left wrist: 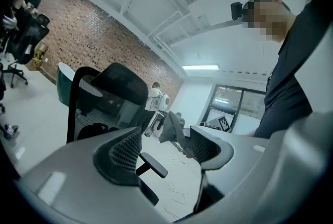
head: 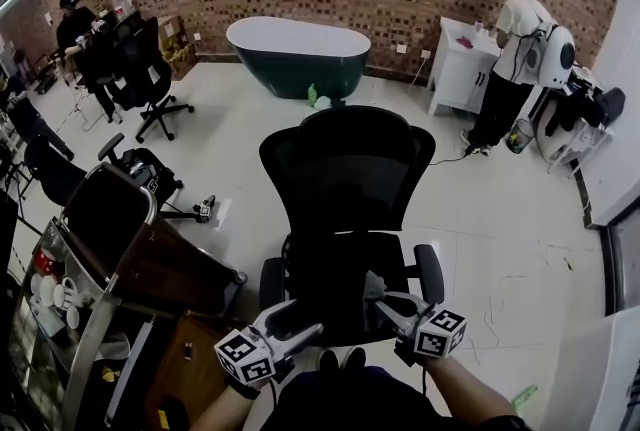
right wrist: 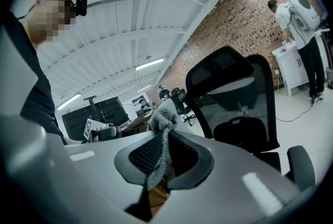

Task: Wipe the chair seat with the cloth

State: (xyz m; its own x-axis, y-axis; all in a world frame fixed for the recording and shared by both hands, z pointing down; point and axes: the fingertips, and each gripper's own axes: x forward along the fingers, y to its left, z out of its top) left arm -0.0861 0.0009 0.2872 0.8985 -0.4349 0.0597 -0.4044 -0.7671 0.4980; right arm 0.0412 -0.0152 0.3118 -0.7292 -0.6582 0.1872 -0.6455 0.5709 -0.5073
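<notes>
- the cloth (right wrist: 161, 120) is a small grey terry piece, pinched in the right gripper (right wrist: 165, 158). one bunch stands out past the fingers (right wrist: 139, 158) and a thin tail hangs down between them.
- it looks light, soft and limp. it should fold and drag rather than slide flat, so my guess is that a hold on the bunched middle, with plenty left loose to press down, will wipe best.
- in the head view the cloth sits over the near right part of the chair seat (head: 335, 281). i cannot tell whether it touches the seat, and wiping does not seem to have begun.
- the seat is black, wide and slightly dished, with an armrest (head: 428, 271) on its right and another (head: 270, 281) on its left. the mesh backrest (head: 345, 167) rises at its far side.
- the seat probably gives a little under pressure, and the chair may roll or swivel when pushed.
- the left gripper (left wrist: 166, 151) hovers over the near left edge of the seat. its fingers (left wrist: 122, 153) stand well apart with nothing between them, so it is free to steady the chair.
- farther out, a dark green bathtub (head: 300, 54) stands against the far brick wall.
- a person (head: 512, 59) stands at a white cabinet (head: 455, 69) at far right.
- a metal cart (head: 115, 229) is at near left on the pale floor (head: 500, 219).
</notes>
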